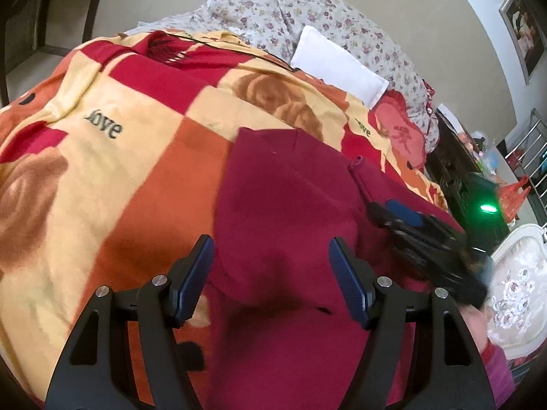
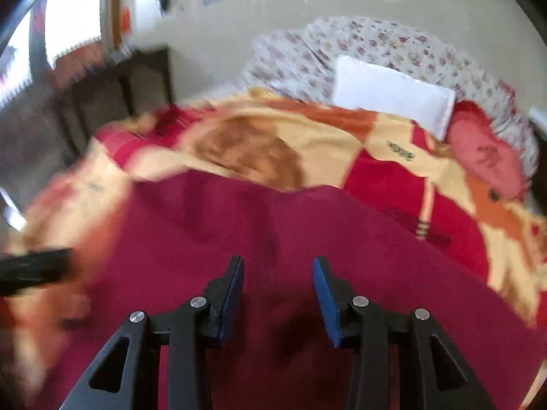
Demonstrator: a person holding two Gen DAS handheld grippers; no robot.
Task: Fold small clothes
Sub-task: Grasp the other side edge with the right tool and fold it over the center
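Note:
A dark red garment (image 1: 290, 205) lies on the bed's patterned blanket (image 1: 136, 109). My left gripper (image 1: 271, 256) is open and empty, hovering over the garment's left part. In the left wrist view my right gripper (image 1: 393, 210) shows blurred over the garment's right edge. In the right wrist view the garment (image 2: 273, 225) fills the lower frame, and my right gripper (image 2: 277, 270) is open and empty above it. The left gripper (image 2: 34, 266) shows as a blurred black shape at the left edge there.
A white pillow (image 1: 338, 65) and a pink cushion (image 1: 400, 130) lie at the head of the bed, on a floral sheet (image 1: 307, 10). A dark cabinet (image 1: 461, 177) and a white padded chair (image 1: 512, 283) stand at the right. Dark furniture (image 2: 112, 92) stands beyond the bed's left side.

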